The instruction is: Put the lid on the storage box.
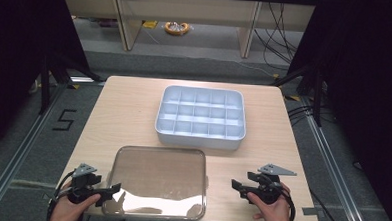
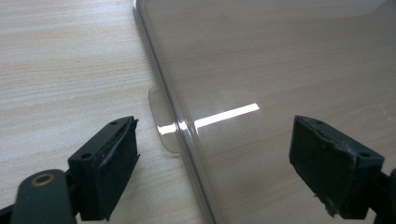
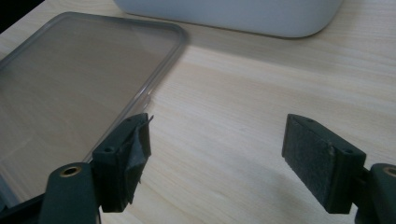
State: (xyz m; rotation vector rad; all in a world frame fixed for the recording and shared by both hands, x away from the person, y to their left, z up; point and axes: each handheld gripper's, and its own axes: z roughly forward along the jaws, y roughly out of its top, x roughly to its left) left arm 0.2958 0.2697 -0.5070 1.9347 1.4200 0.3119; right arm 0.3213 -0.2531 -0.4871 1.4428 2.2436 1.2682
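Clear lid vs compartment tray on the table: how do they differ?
The clear lid is flat, see-through and glossy, with a light streak reflected on it; the compartment tray is opaque pale blue-grey, with raised walls and a grid of empty cells. The lid lies near the person's edge between the left hand-held gripper and the right hand-held gripper; the tray sits farther back. Both are rounded rectangles of similar footprint, resting on the wooden table, untouched.
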